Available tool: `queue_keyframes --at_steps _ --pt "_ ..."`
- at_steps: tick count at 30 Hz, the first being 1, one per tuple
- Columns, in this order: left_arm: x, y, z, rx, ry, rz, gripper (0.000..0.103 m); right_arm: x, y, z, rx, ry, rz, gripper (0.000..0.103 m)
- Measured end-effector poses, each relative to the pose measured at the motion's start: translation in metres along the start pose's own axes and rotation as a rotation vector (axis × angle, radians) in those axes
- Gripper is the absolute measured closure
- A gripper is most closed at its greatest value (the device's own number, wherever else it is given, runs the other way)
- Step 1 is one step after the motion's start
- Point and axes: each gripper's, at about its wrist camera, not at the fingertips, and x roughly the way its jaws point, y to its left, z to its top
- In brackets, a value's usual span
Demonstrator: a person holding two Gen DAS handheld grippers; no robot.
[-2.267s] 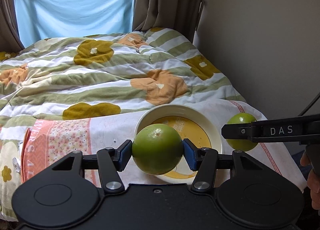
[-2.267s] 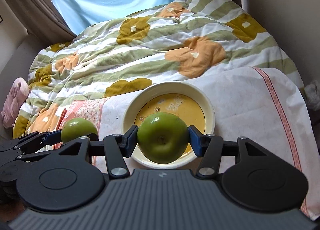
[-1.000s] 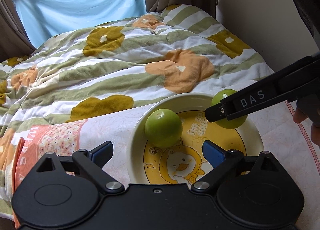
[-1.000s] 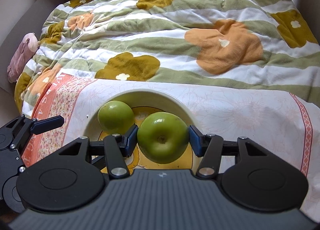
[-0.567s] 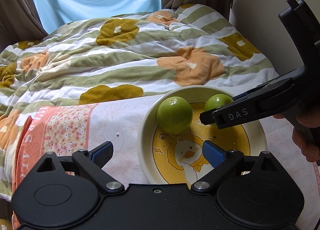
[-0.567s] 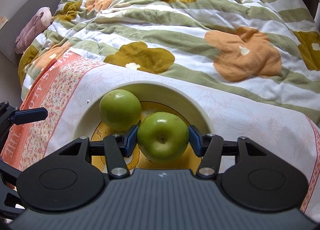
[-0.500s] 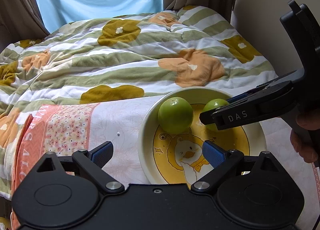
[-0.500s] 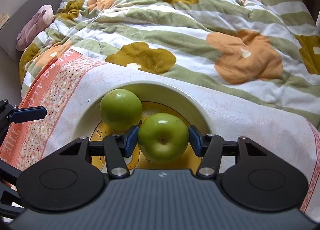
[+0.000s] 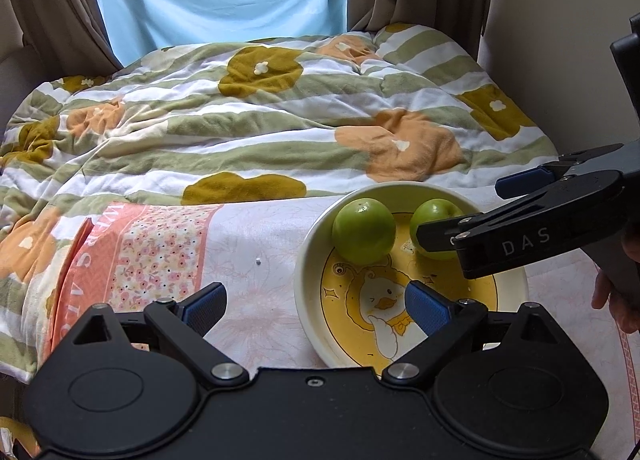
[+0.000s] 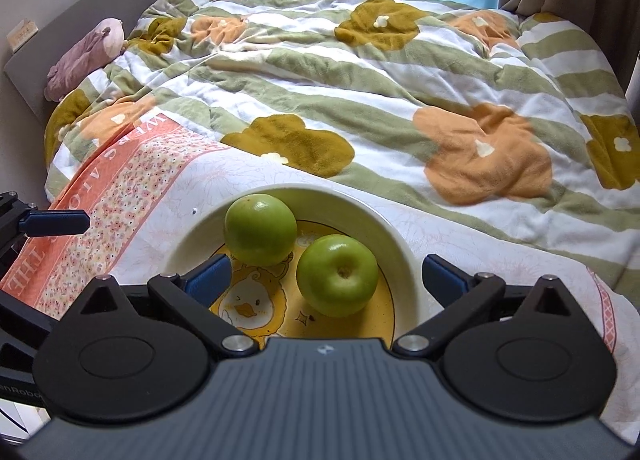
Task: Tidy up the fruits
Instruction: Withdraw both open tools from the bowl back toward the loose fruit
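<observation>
Two green fruits lie in a cream plate with a yellow duck picture [image 9: 308, 260] [image 10: 192, 236] on the bed. The left fruit [image 9: 364, 231] [image 10: 260, 229] rests near the plate's left rim. The right fruit [image 10: 337, 275] lies between my right gripper's [image 10: 326, 278] open fingers, apart from both pads; in the left wrist view this fruit [image 9: 434, 220] is partly hidden behind that gripper. My left gripper [image 9: 316, 308] is open and empty, just in front of the plate's left edge.
The plate sits on a white floral cloth with a pink-orange border [image 9: 132, 256] laid over a striped flowered duvet [image 9: 260, 120]. A pink soft toy [image 10: 86, 56] lies at the far left. A wall [image 9: 560, 20] stands at the right, curtains behind.
My right gripper has opened and let go of the green fruit, which now rests in the plate beside the first one. Both grippers have drawn back slightly.
</observation>
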Motion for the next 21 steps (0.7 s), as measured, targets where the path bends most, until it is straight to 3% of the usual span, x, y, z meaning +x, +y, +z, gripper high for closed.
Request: queue_keyframes --at_steps 4,12,21 --pt "-0.022 0.006 -0.001 -0.007 -0.038 -0.009 0.005 -0.022 0.009 -0.001 0.001 -0.009 -0.004 0.0" --pt "-0.081 0.023 -0.012 -0.017 -0.12 -0.038 0.005 -0.091 0.045 -0.02 0.014 -0.059 -0.106 0.0" --pt "-0.136 0.044 -0.05 0.008 -0.187 -0.076 0.005 -0.157 0.085 -0.064 0.154 -0.129 -0.172 0.0"
